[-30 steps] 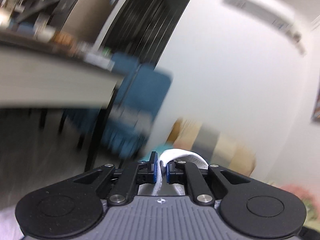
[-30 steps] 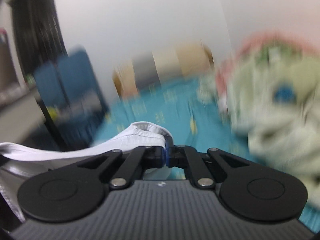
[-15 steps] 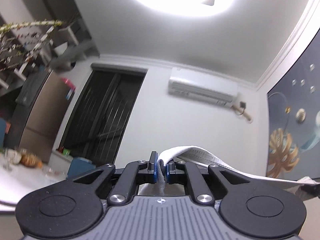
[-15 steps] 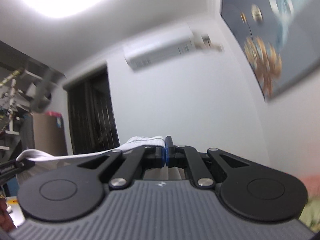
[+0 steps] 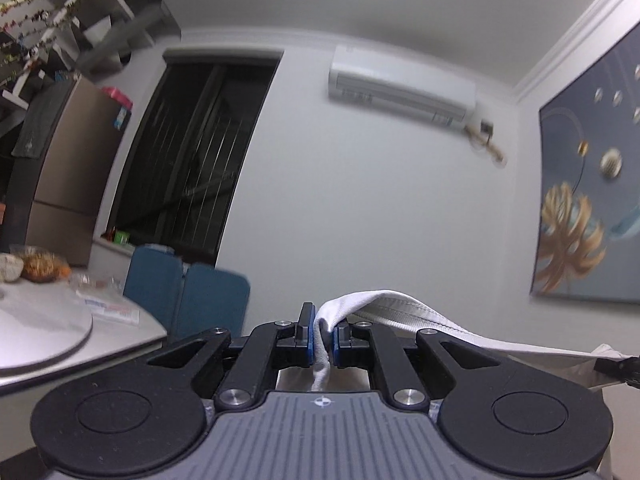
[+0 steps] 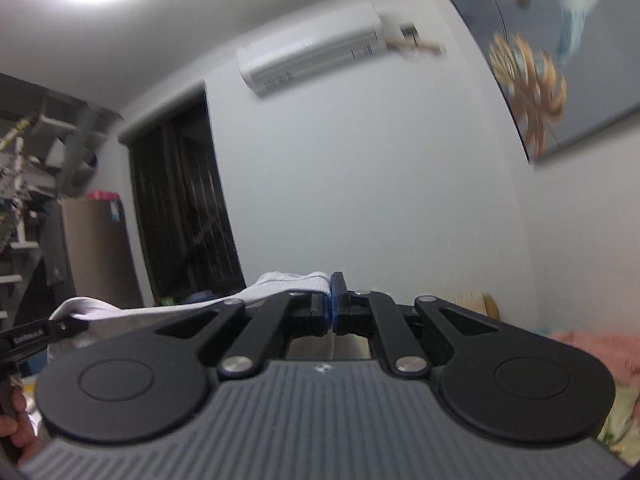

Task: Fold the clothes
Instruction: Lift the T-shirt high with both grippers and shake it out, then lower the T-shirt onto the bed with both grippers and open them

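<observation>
Gripping the white garment (image 5: 394, 312) in both tools, left tool (image 5: 321, 338) and right tool (image 6: 332, 312); its lower part is hidden.

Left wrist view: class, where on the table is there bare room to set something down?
Bare: only the near corner of the table, between the round white disc and the table edge. The disc looks bare too. Crowded: farther back, with packets and bagged food.

A home: wall air conditioner (image 5: 402, 86) upper centre, painting (image 5: 592, 208) right, fridge (image 5: 60, 168) left, cluttered tabletop (image 5: 132, 334) lower left.
</observation>
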`<state>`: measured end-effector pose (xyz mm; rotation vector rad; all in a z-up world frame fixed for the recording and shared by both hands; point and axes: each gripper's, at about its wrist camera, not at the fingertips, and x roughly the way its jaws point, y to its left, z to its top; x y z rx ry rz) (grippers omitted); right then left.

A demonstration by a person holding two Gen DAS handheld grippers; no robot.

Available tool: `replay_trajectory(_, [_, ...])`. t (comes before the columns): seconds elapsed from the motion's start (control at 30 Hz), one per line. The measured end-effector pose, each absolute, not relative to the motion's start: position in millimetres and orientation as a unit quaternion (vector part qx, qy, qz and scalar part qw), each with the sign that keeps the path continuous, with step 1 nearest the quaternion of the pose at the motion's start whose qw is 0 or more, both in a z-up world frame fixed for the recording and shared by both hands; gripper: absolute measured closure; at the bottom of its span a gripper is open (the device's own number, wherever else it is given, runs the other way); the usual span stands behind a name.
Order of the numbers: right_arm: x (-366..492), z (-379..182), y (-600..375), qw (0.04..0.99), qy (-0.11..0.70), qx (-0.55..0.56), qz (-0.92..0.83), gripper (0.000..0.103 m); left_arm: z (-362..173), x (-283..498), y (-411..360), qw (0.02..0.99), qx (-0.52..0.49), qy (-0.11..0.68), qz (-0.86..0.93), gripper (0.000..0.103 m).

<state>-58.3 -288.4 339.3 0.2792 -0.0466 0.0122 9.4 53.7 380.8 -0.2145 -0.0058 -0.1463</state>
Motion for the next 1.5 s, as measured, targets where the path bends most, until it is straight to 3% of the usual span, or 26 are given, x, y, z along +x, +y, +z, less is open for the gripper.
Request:
replay_trajectory(0.27, [159.7,207.2,-311.9,0.989,0.075,0.127,-0.034,0.098,224.8,257.6,38.0,0.986,-0.119,0.101,-0.051,0.094])
replay_trajectory(0.53, [395.1,39.2,-331.1,0.983,0.131,0.104,-0.076,0.098,27.8,506.0,-4.4,0.982,-0.068,0.178,-0.019,0.094])
replay_trajectory(0.7, [503.4,-72.2,-344.1,0.969,0.205,0.109,-0.080,0.098,-99.3,597.7,-18.2,0.967,-0.067,0.246,0.001,0.094])
replay_trajectory(0.87, [546.3,-161.0,-358.2,0.951,0.270,0.127,-0.075,0.098,-176.7,643.4,-26.6,0.957,-0.038,0.287,0.000,0.090])
replay_trajectory(1.0, [558.3,-175.7,-372.3,0.939,0.299,0.159,-0.055,0.094,-191.1,649.0,-32.8,0.952,-0.049,0.303,-0.002,0.069])
replay_trajectory(1.07, [563.8,-173.9,-377.9,0.935,0.312,0.165,-0.044,0.085,-177.7,641.7,-34.9,0.949,-0.057,0.310,-0.007,0.041])
replay_trajectory(1.13, [567.6,-169.8,-382.6,0.930,0.323,0.170,-0.031,0.047,-164.0,635.4,-34.0,0.946,-0.061,0.318,-0.016,0.028])
replay_trajectory(1.17, [567.9,-166.4,-384.7,0.929,0.326,0.175,-0.023,0.037,-155.8,628.8,-32.8,0.944,-0.063,0.322,-0.024,0.023])
replay_trajectory(1.2, [566.2,-161.8,-386.6,0.927,0.327,0.182,-0.016,0.028,-148.5,621.8,-31.3,0.943,-0.065,0.324,-0.032,0.022])
replay_trajectory(1.23, [561.6,-156.5,-387.4,0.927,0.325,0.188,-0.010,0.027,-142.8,612.9,-28.8,0.943,-0.067,0.324,-0.039,0.020])
replay_trajectory(1.5, [492.0,-132.8,-373.8,0.930,0.309,0.196,-0.009,0.027,-113.1,530.1,14.8,0.944,-0.074,0.316,-0.066,0.017])
